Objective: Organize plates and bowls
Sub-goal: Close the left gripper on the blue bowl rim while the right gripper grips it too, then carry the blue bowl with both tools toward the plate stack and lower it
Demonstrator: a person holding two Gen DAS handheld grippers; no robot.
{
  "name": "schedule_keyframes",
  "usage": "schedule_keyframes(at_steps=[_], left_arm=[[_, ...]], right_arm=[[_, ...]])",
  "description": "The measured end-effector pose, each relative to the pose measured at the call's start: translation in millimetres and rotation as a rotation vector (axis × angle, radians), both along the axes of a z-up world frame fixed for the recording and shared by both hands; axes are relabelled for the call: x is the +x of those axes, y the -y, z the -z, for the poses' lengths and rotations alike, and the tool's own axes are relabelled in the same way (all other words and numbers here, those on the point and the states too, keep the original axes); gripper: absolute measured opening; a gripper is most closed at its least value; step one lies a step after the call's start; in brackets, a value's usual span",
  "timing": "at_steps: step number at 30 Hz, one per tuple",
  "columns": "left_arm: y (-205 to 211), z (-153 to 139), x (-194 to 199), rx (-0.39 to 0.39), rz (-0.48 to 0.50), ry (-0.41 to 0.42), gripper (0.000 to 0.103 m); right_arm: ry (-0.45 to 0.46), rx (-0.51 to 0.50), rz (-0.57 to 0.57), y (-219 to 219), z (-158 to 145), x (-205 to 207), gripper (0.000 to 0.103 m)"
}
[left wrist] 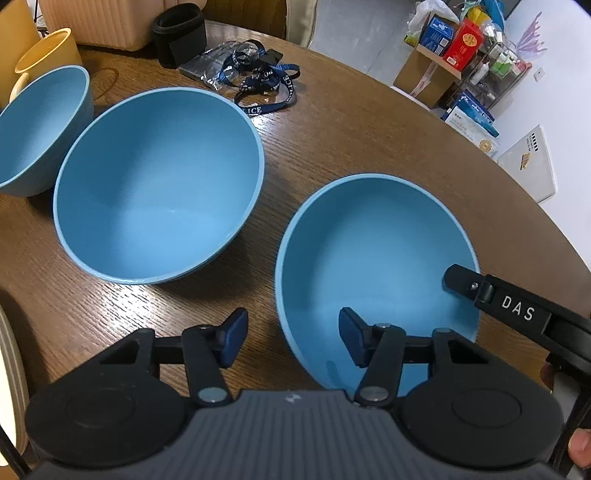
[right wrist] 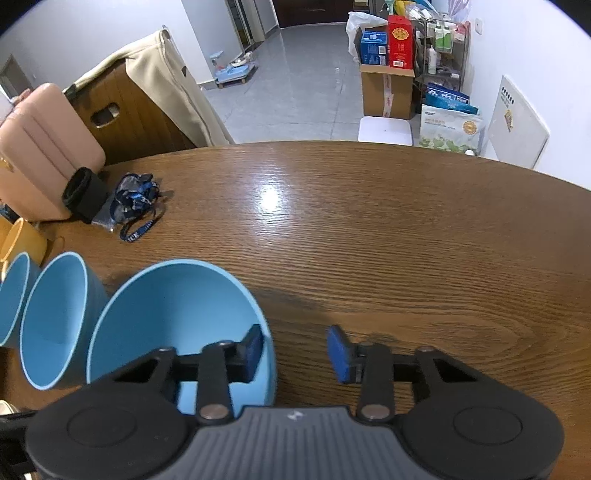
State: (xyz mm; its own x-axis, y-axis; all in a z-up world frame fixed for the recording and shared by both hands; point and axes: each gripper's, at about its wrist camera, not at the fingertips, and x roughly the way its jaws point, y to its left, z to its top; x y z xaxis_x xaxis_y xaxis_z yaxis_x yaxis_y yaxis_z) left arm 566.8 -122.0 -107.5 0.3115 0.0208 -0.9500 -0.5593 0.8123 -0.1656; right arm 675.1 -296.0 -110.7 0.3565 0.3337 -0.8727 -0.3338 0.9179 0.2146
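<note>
Three empty blue bowls stand in a row on the brown wooden table [left wrist: 369, 129]. My left gripper [left wrist: 293, 334] straddles the near-left rim of the nearest bowl [left wrist: 369, 251], one pad outside and one inside, with clear gaps to the wall. The middle bowl [left wrist: 159, 184] and the far-left bowl [left wrist: 33, 129] stand untouched. In the right wrist view my right gripper [right wrist: 297, 352] straddles the right rim of that same bowl [right wrist: 173, 314]; the inner pad is close to the wall and the outer pad stands apart. One of its fingers [left wrist: 461, 280] shows inside the bowl in the left wrist view.
Blue lanyards [left wrist: 258, 81], a black holder [left wrist: 179, 35] and a yellow cup [left wrist: 48, 51] lie at the table's back. A pink suitcase [right wrist: 40, 147] stands at the far left. Boxes [left wrist: 443, 55] crowd the floor beyond the edge. Bare wood [right wrist: 369, 240] stretches right of the bowls.
</note>
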Motion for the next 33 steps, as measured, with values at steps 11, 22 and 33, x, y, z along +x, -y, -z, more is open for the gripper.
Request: schedule_keyframes(at_steps=[11, 22, 33], left_arm=[[0.0, 10.2, 3.7, -0.025, 0.027, 0.003, 0.018], [4.7, 7.8, 1.7, 0.013, 0.068, 0.017, 0.013], [14.3, -9.4, -17.4, 0.045, 0.137, 0.049, 0.013]], right_arm=[[0.002, 0.04, -0.009, -5.0, 3.9, -2.4, 0.009], [0.041, 0.035, -0.008, -2.5, 0.8, -12.8, 0.006], [0.08, 0.059, 0.014, 14.5, -12.6, -41.7, 0.005]])
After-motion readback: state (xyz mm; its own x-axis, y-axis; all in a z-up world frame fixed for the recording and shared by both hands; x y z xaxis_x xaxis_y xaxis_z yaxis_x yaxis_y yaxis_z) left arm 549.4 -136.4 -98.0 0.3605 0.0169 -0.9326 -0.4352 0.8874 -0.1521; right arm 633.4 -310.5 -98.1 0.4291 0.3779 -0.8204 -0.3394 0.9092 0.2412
